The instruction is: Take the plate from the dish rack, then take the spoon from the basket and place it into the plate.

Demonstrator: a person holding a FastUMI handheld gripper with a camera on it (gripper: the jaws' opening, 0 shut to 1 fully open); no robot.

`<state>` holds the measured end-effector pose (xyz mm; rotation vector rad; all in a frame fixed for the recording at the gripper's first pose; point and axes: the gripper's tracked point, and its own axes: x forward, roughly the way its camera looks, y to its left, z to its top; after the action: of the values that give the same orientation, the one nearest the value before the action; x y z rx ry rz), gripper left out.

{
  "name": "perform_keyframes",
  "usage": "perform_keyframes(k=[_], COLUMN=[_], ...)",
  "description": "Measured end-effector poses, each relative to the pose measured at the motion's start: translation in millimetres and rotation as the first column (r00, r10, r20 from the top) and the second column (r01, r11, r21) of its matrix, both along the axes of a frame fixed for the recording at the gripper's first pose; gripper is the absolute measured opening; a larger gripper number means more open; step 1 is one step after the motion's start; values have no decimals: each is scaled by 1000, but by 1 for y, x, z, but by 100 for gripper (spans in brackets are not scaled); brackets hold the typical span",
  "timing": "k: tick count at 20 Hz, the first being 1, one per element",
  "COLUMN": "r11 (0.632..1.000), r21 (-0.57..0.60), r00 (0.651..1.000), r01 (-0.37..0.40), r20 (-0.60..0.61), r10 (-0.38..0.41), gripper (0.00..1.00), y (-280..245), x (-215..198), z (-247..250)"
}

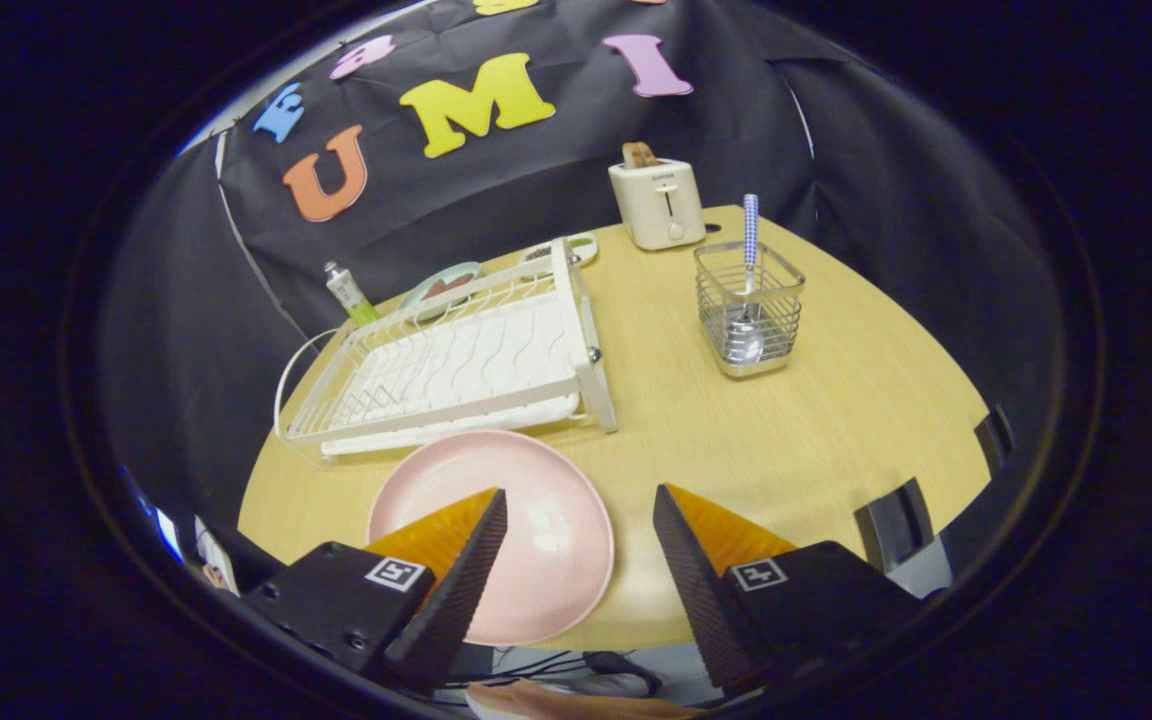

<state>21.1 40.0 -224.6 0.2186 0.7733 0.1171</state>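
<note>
One wooden table (836, 400): plate (536, 500) beside dish rack (456, 360); gripper (579, 500) fingers wide, empty.

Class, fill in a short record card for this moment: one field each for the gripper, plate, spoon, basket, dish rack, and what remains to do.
gripper: fingers open, holding nothing
pink plate: flat on the wooden table, under the left finger, in front of the rack
spoon: upright in the basket, handle sticking out
wire basket: beyond the fingers, near the toaster
white dish rack: no plate in it
remaining: spoon not yet in the plate
</note>
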Motion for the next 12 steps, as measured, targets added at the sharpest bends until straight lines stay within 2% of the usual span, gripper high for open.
perform_keyframes(k=[8, 12], r11=[995, 986], r21=[-79, -144], r00=[997, 992], r01=[54, 84], r20=[66, 105], r10=[-49, -70], gripper=[96, 95], y=[-38, -53], x=[16, 38], z=[26, 44])
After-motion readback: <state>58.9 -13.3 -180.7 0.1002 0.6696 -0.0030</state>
